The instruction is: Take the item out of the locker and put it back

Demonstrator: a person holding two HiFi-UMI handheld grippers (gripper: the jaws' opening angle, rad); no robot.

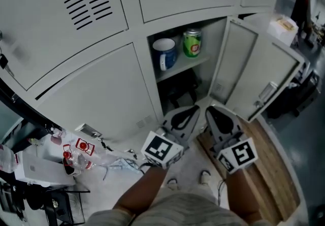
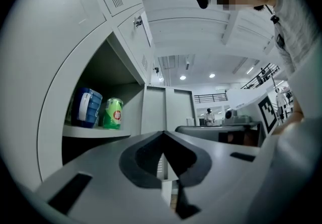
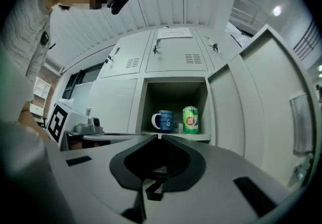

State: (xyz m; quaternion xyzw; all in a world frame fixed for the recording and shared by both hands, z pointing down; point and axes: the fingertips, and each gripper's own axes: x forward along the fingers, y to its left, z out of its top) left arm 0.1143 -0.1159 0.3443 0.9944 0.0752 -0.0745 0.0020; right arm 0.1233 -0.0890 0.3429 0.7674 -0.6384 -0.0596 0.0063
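An open locker point(image 1: 189, 32) holds a blue mug point(image 1: 165, 53) and a green can point(image 1: 192, 42) side by side on its shelf point(image 1: 183, 66). Both show in the right gripper view, mug point(image 3: 163, 121) left of can point(image 3: 190, 120), and in the left gripper view, mug point(image 2: 86, 107) and can point(image 2: 112, 113). My left gripper point(image 1: 191, 110) and right gripper point(image 1: 209, 110) are both shut and empty. They hang side by side below and in front of the shelf, apart from the items. The locker door point(image 1: 256, 70) stands swung open to the right.
Shut locker doors point(image 1: 96, 88) fill the left and top. A dark item point(image 1: 180, 90) sits in the compartment under the shelf. Clutter, with a clear bottle point(image 1: 76, 156) and a white box point(image 1: 38, 168), lies at the lower left. A wooden board point(image 1: 269, 169) lies on the floor at right.
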